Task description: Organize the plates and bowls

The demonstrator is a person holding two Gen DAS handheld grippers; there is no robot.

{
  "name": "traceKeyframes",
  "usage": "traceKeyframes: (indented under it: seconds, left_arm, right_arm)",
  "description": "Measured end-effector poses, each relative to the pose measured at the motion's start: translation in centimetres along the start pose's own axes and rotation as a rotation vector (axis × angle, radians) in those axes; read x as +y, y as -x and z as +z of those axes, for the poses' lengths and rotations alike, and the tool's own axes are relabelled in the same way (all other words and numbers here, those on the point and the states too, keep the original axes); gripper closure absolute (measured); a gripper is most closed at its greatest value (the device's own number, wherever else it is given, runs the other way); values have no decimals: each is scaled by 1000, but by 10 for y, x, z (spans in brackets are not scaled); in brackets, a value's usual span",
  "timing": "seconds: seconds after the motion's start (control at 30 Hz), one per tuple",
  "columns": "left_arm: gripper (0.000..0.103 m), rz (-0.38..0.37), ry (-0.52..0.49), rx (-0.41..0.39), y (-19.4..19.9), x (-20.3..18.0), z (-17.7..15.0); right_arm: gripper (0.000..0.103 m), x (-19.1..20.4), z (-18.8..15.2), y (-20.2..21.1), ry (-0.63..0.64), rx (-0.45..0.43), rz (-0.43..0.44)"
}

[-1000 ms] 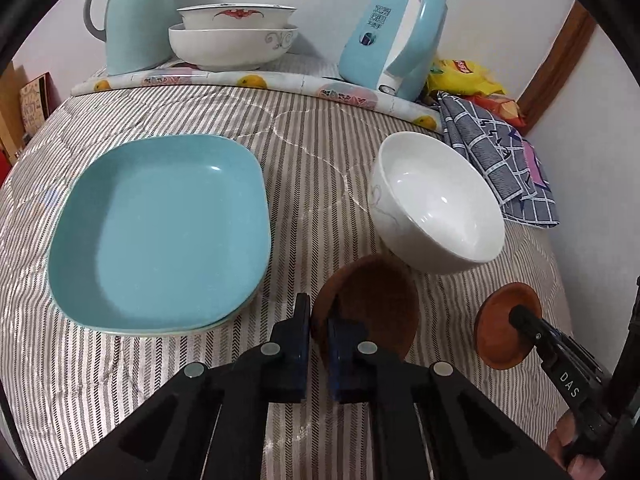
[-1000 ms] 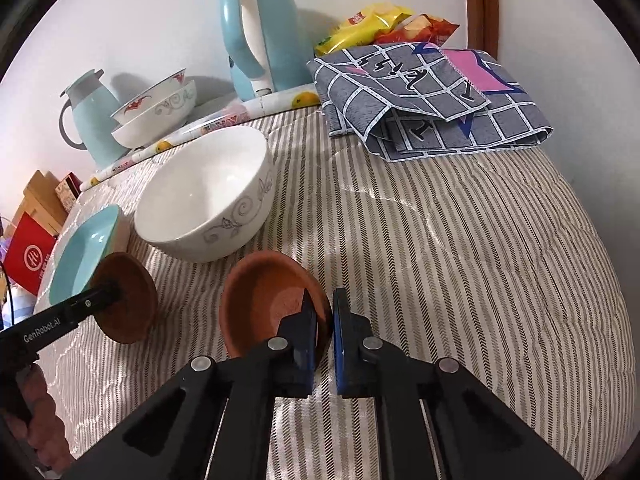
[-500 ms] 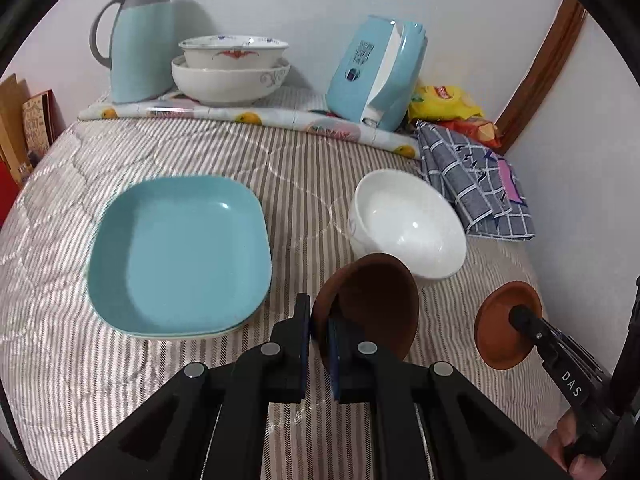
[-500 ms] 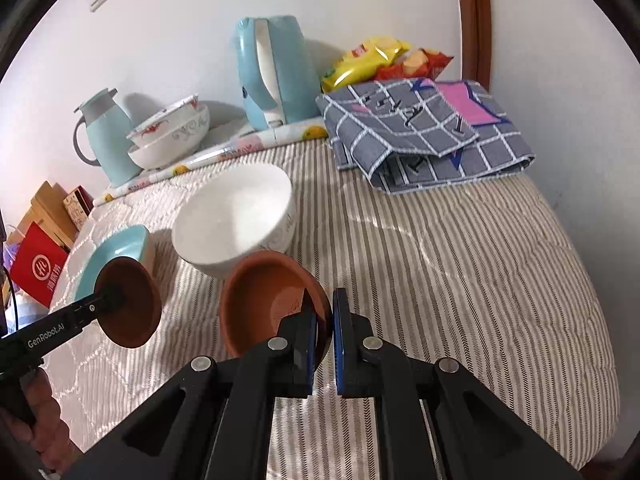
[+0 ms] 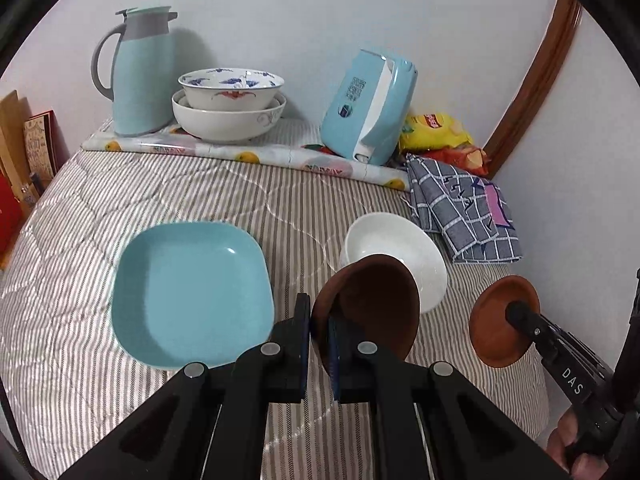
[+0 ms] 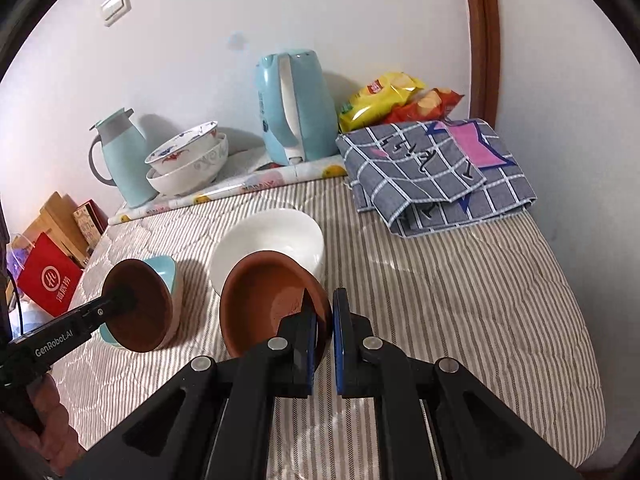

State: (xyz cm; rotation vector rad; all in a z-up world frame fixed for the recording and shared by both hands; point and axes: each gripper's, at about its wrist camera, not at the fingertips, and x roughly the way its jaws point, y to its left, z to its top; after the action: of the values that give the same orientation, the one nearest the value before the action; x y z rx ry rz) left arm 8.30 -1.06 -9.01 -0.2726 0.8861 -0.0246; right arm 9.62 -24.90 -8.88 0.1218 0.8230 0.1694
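Fingers of the left gripper (image 5: 318, 340) pinch the rim of one brown clay dish (image 5: 372, 304), held tilted in the air just in front of the white bowl (image 5: 400, 248). Right gripper (image 6: 323, 336) clamps a second brown dish (image 6: 268, 300) the same way, also before that bowl. Left of the bowl, a teal plate (image 5: 188, 296) lies on the striped bed (image 5: 300, 208).

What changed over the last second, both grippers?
Both went up. The left gripper lifted its brown dish and the right gripper lifted its terracotta dish higher off the striped bedcover, so the scene looks farther away. Both grips stayed shut on the rims. The teal plate, white bowl and back stack did not move.
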Motion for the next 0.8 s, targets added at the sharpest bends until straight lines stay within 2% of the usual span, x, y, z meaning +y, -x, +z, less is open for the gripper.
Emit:
traceKeyframes:
  seconds: [0.4,0.8]
  left_arm:
    - [95,14,10,-28,0,10,23]
    - [95,47,50,-39,-12,35,42]
  right_arm:
    - [96,20,23,-8,30,-13,10]
    - [95,30,36,-34,47,9,16]
